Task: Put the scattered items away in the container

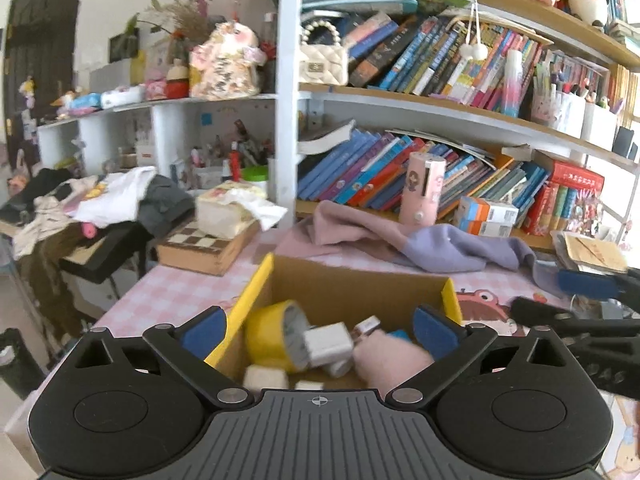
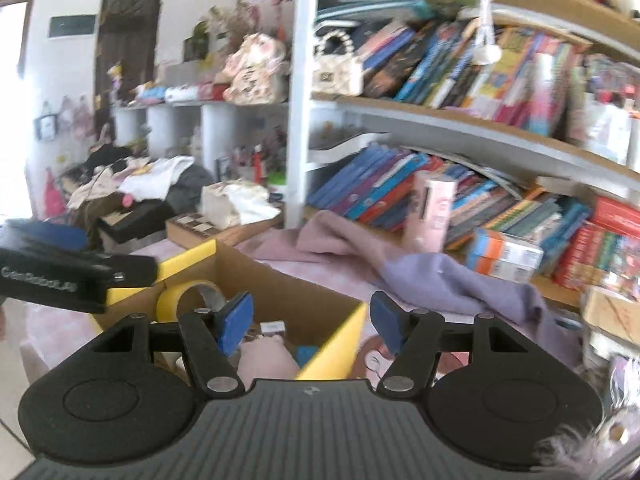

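Note:
A cardboard box with yellow flaps (image 1: 356, 288) (image 2: 296, 300) stands on the pink checked table. In it lie a yellow tape roll (image 1: 268, 336) (image 2: 176, 300), a white charger cube (image 1: 328, 344), a pink soft item (image 1: 388, 356) (image 2: 264, 356) and other small bits. My left gripper (image 1: 320, 332) is open and empty, hovering over the box. My right gripper (image 2: 312, 320) is open and empty above the box's right corner. It shows in the left wrist view at the right (image 1: 592, 308), and the left gripper shows in the right wrist view at the left (image 2: 60, 268).
A pink and purple cloth (image 1: 420, 240) (image 2: 400, 264) lies behind the box. A pink cylinder (image 1: 424, 188) and orange-white small boxes (image 1: 486, 216) stand by the bookshelf (image 1: 400, 104). A chessboard box (image 1: 204, 248) with a tissue pack is at the left, clothes beyond it.

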`<action>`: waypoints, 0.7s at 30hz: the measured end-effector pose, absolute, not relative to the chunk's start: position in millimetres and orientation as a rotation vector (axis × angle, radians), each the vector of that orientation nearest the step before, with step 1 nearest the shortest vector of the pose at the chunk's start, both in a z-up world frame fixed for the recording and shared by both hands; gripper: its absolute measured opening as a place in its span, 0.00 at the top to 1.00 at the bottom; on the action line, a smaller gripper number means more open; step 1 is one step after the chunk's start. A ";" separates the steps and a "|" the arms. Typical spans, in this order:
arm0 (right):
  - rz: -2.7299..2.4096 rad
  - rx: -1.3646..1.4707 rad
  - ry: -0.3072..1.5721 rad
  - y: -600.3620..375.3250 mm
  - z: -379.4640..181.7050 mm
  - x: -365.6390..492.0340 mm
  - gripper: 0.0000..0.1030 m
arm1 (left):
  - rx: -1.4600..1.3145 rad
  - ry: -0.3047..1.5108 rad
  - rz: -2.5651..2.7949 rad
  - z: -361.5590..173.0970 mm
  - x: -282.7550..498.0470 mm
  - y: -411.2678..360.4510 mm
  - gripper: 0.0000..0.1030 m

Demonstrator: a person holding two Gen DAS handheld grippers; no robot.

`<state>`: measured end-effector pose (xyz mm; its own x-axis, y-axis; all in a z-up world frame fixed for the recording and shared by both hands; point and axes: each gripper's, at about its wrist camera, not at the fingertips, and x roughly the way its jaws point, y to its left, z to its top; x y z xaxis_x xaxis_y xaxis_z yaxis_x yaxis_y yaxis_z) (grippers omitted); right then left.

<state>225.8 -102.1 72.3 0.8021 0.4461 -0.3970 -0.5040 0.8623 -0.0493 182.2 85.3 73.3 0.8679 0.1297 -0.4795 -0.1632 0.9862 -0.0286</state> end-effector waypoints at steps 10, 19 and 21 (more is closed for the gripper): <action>0.349 -0.122 0.410 -118.1 54.7 133.3 0.39 | 0.046 0.449 0.225 68.9 91.9 82.7 0.02; 0.268 -0.103 0.457 -128.0 31.8 52.8 0.32 | 0.052 0.490 0.219 41.8 41.7 64.0 0.01; 0.264 -0.109 0.474 -129.3 27.8 43.6 0.31 | 0.074 0.506 0.207 33.7 36.3 59.7 0.01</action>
<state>43.6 -129.3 27.8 0.8564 0.2250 -0.4647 -0.2757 0.9603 -0.0430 36.3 59.7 33.7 0.8542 0.2153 -0.4732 -0.1787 0.9764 0.1217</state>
